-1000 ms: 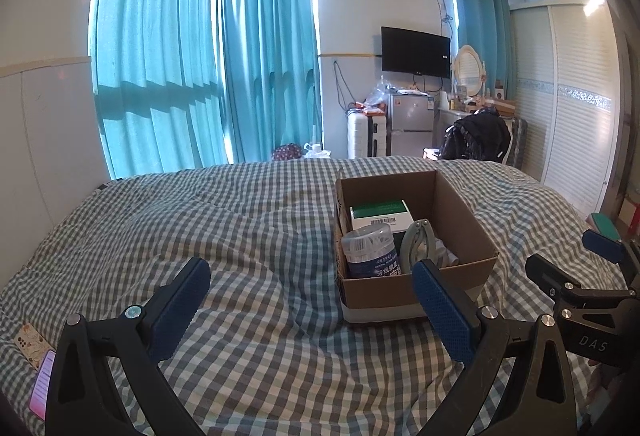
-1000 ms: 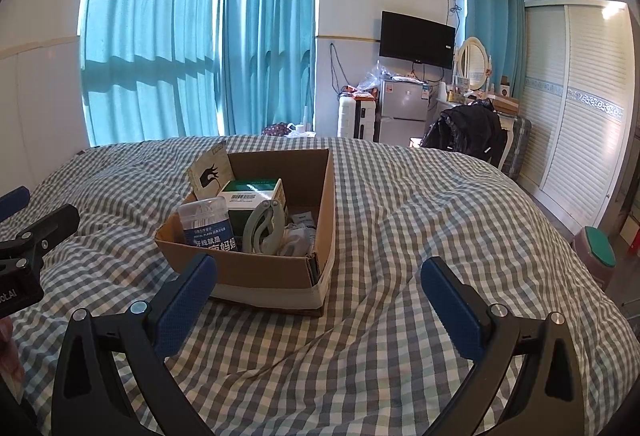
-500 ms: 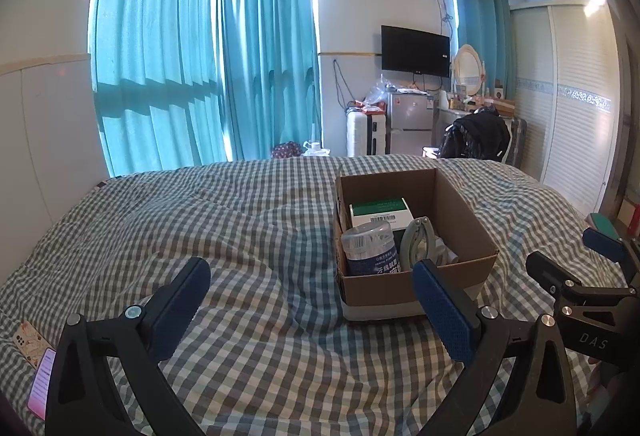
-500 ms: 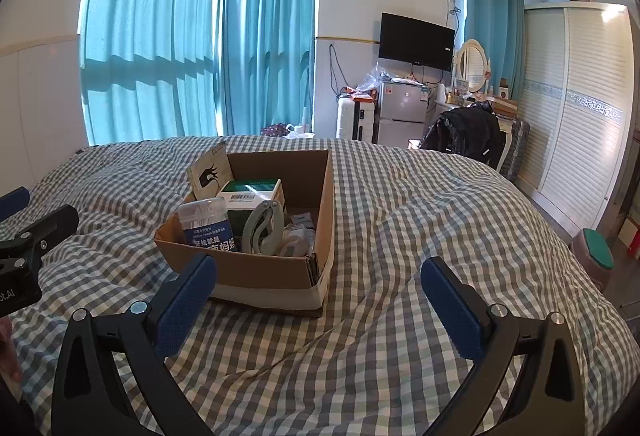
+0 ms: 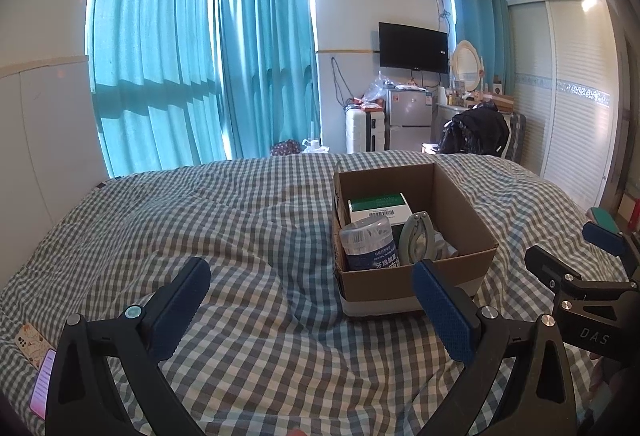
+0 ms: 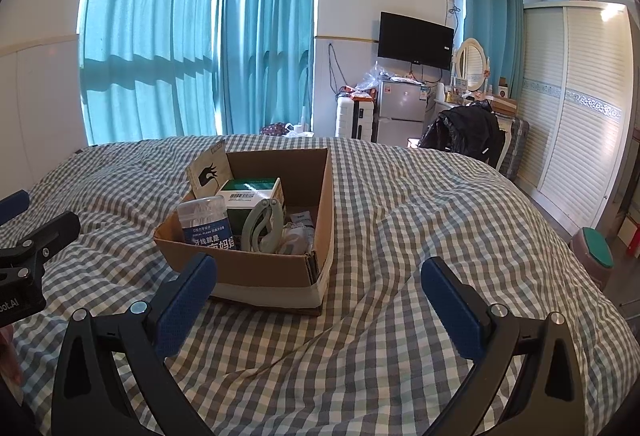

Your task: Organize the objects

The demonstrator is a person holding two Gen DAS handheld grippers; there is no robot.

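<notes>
- Hovering wide open and empty, the left gripper (image 5: 310, 300) and right gripper (image 6: 318, 298) have barely shifted over the checked bed (image 5: 240, 220).
- Cardboard box (image 6: 276, 276) stays near, its items already packed inside, so organizing looks nearly finished.

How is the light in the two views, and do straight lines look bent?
Left wrist view: daylight glows through the teal curtains, and the wardrobe edges bow from fisheye. Right wrist view: the cardboard box is sharp, with dark vignette in the corners.
</notes>
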